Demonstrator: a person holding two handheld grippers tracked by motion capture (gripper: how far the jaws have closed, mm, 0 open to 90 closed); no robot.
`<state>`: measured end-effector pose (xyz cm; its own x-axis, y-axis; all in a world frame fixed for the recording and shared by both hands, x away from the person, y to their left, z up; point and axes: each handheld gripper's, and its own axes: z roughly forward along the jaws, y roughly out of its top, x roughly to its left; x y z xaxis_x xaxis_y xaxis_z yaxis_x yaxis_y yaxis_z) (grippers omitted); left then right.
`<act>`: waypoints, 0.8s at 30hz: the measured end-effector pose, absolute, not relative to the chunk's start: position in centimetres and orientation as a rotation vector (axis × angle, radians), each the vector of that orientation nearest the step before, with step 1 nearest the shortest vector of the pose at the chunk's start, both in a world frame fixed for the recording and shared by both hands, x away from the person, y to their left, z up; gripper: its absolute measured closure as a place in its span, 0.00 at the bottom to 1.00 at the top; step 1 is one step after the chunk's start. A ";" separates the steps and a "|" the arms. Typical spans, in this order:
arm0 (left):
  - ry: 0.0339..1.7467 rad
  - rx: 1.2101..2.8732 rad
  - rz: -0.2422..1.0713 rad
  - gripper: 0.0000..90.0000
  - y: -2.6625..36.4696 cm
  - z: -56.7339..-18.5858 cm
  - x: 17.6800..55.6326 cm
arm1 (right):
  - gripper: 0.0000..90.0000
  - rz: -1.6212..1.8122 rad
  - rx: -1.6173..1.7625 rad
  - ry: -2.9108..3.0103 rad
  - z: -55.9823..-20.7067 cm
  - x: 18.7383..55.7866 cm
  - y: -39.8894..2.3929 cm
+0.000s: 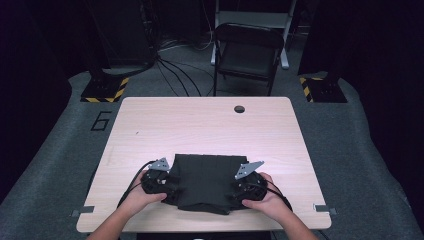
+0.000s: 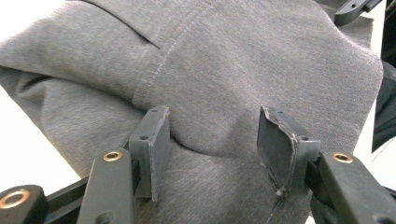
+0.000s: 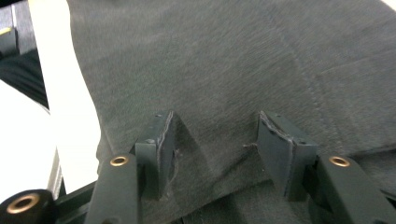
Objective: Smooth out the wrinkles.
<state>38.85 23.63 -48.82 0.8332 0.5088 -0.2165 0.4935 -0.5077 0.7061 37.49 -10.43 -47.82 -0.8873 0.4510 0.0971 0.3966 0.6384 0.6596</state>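
A dark grey folded garment (image 1: pixel 205 181) lies on the near half of the wooden table (image 1: pixel 200 125), between the two hands. My left gripper (image 1: pixel 172 191) sits at the garment's left edge. In the left gripper view the left gripper (image 2: pixel 212 128) stands open on the grey cloth (image 2: pixel 224 60), and a low hump of fabric rises between its pads. My right gripper (image 1: pixel 235 192) is at the right edge. In the right gripper view the right gripper (image 3: pixel 215 133) is open too, with a wrinkled fold of cloth (image 3: pixel 210 70) between its pads.
A round cable hole (image 1: pixel 239 109) sits near the table's far edge. Behind the table stands a folding chair (image 1: pixel 247 50). Two stand bases with yellow-black stripes (image 1: pixel 105 90) (image 1: pixel 322 90) flank it, and cables run across the floor.
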 end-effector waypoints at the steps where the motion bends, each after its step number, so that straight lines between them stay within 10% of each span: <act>1: 0.732 2.191 0.033 0.49 23.7 -48.7 38.8 | 0.52 1.097 0.723 2.768 -47.6 37.5 -10.6; 24: 0.895 2.059 0.140 0.48 28.5 -47.5 39.6 | 0.51 1.184 0.928 2.599 -46.6 38.3 -14.0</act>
